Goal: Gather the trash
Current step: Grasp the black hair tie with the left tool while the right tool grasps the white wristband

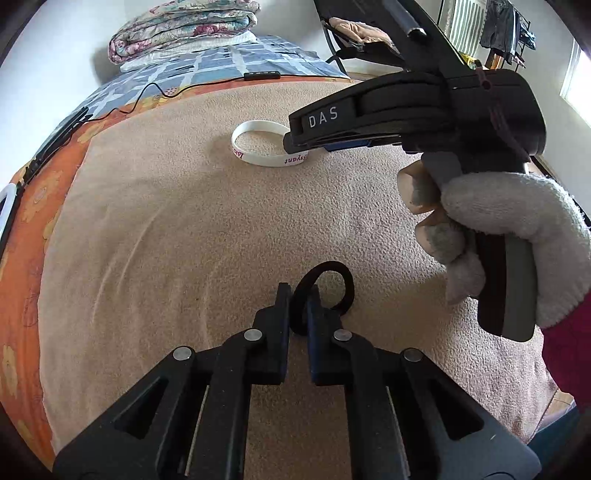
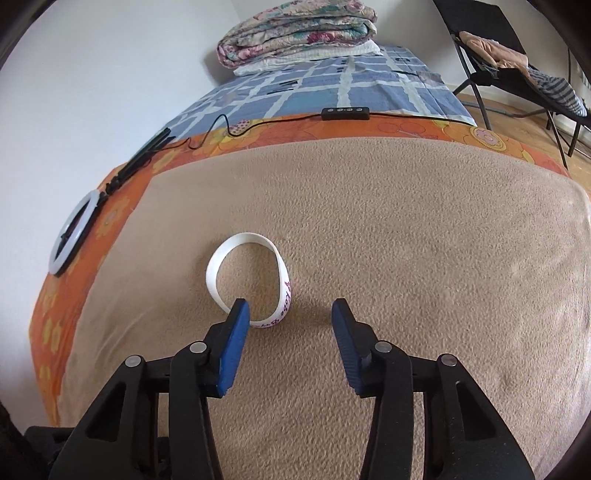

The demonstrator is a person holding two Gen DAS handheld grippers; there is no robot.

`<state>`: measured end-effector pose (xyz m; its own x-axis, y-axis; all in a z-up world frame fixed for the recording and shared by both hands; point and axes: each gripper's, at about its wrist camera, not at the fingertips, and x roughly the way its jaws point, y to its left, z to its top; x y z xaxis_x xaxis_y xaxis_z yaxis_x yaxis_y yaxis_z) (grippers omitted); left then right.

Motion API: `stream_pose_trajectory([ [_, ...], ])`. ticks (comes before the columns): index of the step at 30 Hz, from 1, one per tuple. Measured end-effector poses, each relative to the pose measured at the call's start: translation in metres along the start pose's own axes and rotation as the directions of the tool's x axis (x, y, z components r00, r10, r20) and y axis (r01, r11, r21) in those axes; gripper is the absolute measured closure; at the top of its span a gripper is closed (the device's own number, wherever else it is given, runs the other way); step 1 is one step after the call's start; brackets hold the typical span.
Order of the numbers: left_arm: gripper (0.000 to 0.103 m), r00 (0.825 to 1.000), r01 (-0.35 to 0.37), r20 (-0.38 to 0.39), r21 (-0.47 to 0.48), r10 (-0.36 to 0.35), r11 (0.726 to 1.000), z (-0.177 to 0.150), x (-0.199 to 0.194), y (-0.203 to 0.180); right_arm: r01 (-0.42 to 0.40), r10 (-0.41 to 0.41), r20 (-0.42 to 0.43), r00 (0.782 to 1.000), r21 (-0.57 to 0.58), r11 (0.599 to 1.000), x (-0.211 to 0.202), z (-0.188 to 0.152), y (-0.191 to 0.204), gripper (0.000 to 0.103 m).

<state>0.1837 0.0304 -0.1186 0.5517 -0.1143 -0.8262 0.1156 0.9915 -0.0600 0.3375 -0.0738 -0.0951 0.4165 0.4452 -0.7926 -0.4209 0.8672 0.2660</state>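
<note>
A black elastic band stands on the beige blanket, and my left gripper is shut on its near edge. A white wristband with purple lettering lies farther back on the blanket. My right gripper is open and low over the blanket, its left finger at the near rim of the white wristband. In the left wrist view the right gripper, held by a white-gloved hand, has its tip at the wristband's right side.
A ring light lies at the bed's left edge on the orange floral sheet. A cable with a black remote crosses the bed. Folded quilts sit at the far end. A black folding chair with clothes stands at right.
</note>
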Motion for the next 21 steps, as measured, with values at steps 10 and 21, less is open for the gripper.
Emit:
stream_pose_trajectory([
  [10,0.099,1.0,0.015,0.004,-0.05,-0.014,0.999,0.001,-0.008,0.011,0.026,-0.025,0.014,1.0,-0.042,0.999,0.007,0.004,0.009,0.1],
  [21,0.099,1.0,0.009,0.005,-0.052,-0.009,0.999,-0.001,-0.01,0.014,0.036,-0.036,0.016,0.999,-0.02,0.999,0.007,0.01,0.007,0.076],
])
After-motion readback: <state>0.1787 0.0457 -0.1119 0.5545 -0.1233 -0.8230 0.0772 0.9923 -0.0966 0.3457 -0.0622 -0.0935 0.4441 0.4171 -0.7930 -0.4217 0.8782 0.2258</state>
